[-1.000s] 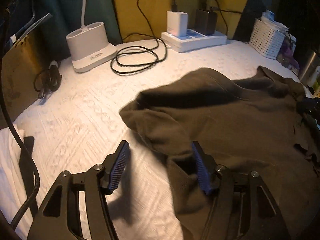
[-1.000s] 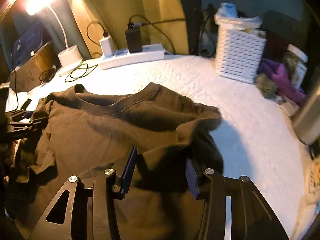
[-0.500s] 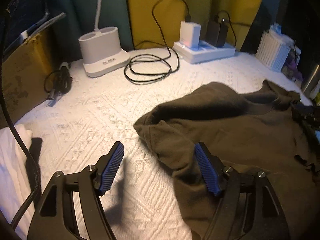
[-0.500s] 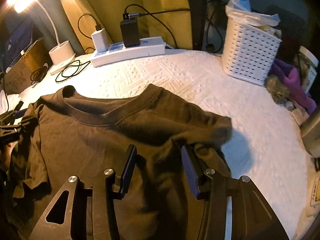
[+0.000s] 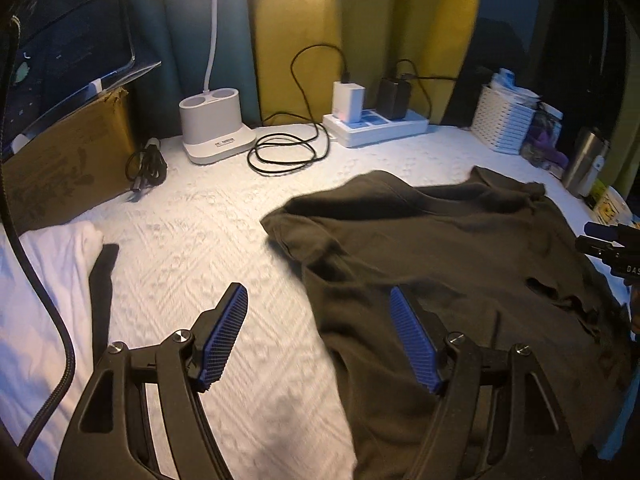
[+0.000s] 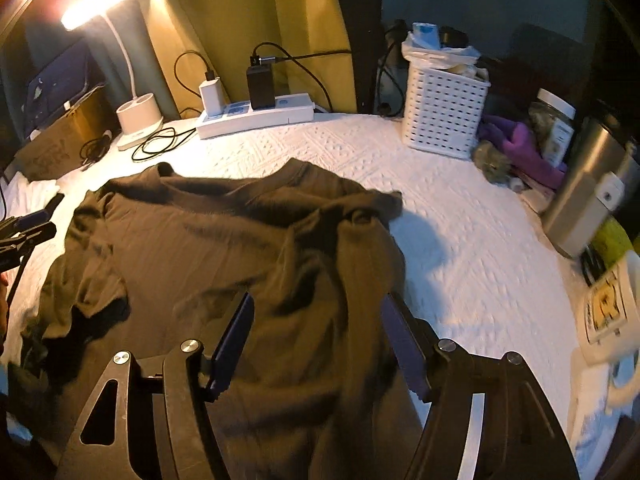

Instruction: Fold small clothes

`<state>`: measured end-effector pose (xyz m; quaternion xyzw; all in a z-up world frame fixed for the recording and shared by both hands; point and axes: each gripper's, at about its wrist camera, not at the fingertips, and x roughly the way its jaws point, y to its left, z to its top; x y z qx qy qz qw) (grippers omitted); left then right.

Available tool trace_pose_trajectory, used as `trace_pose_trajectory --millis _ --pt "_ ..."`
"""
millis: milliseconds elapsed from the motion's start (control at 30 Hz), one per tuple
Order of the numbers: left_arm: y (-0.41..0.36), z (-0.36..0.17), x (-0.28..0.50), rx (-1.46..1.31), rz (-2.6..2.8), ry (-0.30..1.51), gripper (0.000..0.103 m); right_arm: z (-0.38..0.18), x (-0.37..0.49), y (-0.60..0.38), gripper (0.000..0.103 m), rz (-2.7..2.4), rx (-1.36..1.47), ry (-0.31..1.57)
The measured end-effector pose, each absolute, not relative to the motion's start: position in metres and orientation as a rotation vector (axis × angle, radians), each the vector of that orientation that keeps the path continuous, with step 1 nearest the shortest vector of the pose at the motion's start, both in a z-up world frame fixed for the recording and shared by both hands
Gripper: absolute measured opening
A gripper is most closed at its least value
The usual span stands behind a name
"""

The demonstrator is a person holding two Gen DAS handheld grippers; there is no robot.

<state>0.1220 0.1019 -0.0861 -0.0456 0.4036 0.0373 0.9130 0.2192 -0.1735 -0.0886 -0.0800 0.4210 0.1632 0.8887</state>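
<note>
A dark olive T-shirt (image 5: 460, 264) lies rumpled on the white textured cloth (image 5: 208, 224), collar toward the back. Its right sleeve (image 6: 360, 232) is bunched over the body. My left gripper (image 5: 316, 296) hovers open above the shirt's left edge, one blue pad (image 5: 226, 332) over bare cloth and the other over fabric, gripping nothing. My right gripper (image 6: 317, 300) hangs over the shirt's right side; its jaws are opening, with fabric lying under the gap and no pad pressing on it. Each gripper shows at the other view's edge: the right gripper (image 5: 608, 244) and the left gripper (image 6: 28, 228).
Along the back stand a white lamp base (image 5: 216, 128), a coiled black cable (image 5: 284, 152), a power strip with chargers (image 5: 376, 128) and a white basket (image 6: 444, 112). A steel tumbler (image 6: 588, 200) and purple cloth (image 6: 524, 148) are at the right. A cardboard box (image 5: 68, 160) and folded white fabric (image 5: 44, 280) lie left.
Both grippers drew back toward the near edge and rose. The right jaws spread wider, and the right sleeve now lies bunched on the shirt body. The left jaws widened slightly.
</note>
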Motion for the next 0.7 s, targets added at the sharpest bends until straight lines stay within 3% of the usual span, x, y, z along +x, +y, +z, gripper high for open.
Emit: trace_pose_trajectory --millis 700 --pt "0.046 -0.068 0.032 -0.069 -0.013 0.771 0.075 -0.091 0.111 -0.247 0.069 0.233 -0.083 0.833"
